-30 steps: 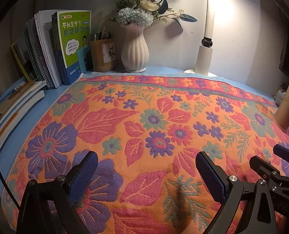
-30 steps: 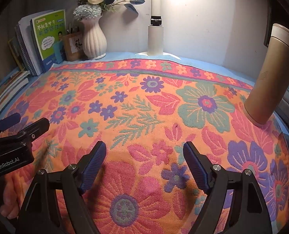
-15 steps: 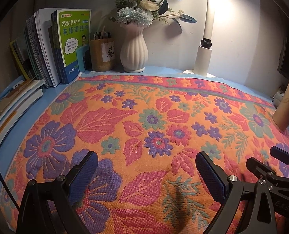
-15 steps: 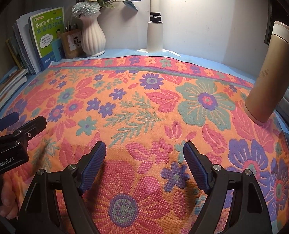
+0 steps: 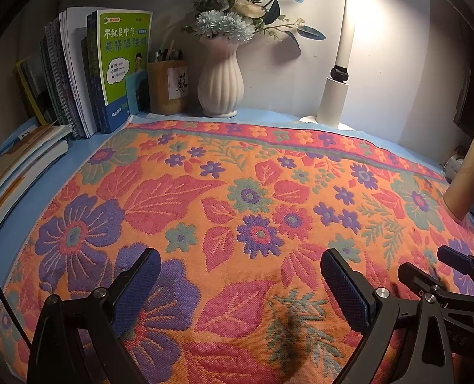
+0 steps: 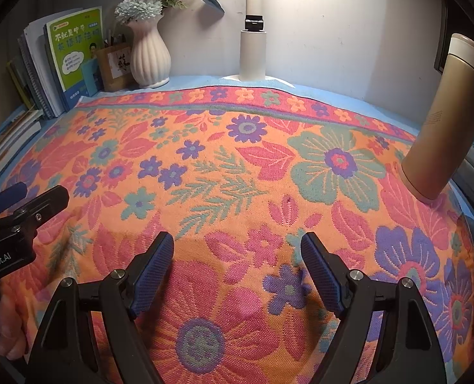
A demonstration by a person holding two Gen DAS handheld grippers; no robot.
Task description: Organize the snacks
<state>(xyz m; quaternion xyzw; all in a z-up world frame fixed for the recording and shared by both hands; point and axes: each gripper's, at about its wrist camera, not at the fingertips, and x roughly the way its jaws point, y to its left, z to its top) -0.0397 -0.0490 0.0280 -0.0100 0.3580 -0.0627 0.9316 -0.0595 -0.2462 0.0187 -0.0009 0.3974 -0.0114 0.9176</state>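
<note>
No snacks show in either view. My left gripper (image 5: 240, 275) is open and empty, low over the flowered orange cloth (image 5: 237, 192). My right gripper (image 6: 237, 259) is open and empty over the same cloth (image 6: 237, 160). The right gripper's fingers (image 5: 454, 262) show at the right edge of the left wrist view. The left gripper's fingers (image 6: 28, 198) show at the left edge of the right wrist view, with the hand that holds it below.
Upright books (image 5: 121, 70), a pen holder (image 5: 168, 86), a white vase of flowers (image 5: 220, 80) and a lamp post (image 5: 336, 89) line the back wall. Flat books (image 5: 19, 163) lie at the left. A tan flask (image 6: 441, 118) stands at the right.
Both views have crept slightly forward and the back wall objects sit a little lower. Both grippers stay open and empty.
</note>
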